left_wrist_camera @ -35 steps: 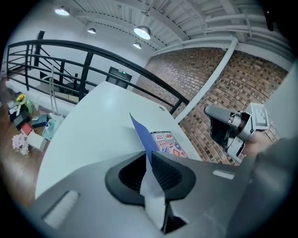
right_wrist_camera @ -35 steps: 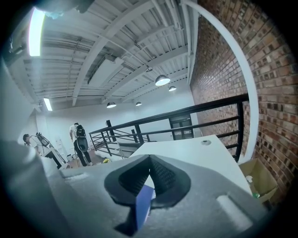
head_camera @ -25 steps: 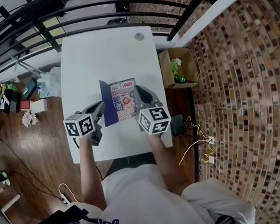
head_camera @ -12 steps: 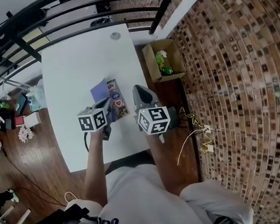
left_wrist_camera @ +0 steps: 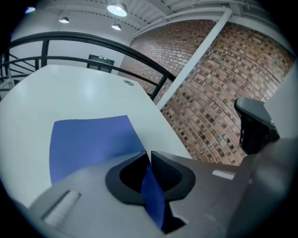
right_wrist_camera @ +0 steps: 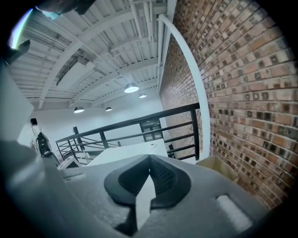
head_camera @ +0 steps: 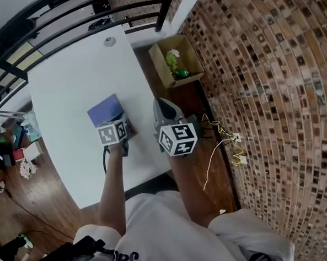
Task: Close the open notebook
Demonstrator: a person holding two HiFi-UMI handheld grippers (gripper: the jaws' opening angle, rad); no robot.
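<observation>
The notebook [head_camera: 106,110] lies flat on the white table [head_camera: 66,78] with only its blue cover [left_wrist_camera: 88,139] showing. My left gripper [head_camera: 122,126] sits at the notebook's near right corner. In the left gripper view the cover's edge runs between the jaws [left_wrist_camera: 148,153], which are opening, with a thin gap at the tips. My right gripper [head_camera: 158,104] is to the right, at the table's right edge and clear of the notebook. In the right gripper view its jaws [right_wrist_camera: 149,158] are shut with nothing between them.
A small round disc [head_camera: 109,41] lies at the table's far end. An open cardboard box [head_camera: 176,60] with green things stands on the floor by the brick wall. A black railing [head_camera: 63,23] runs behind the table. A yellow cable [head_camera: 225,145] trails at the right.
The blue cover swung over to the right with my left gripper and now hides the printed pages. My right gripper drew away to the right, off the notebook.
</observation>
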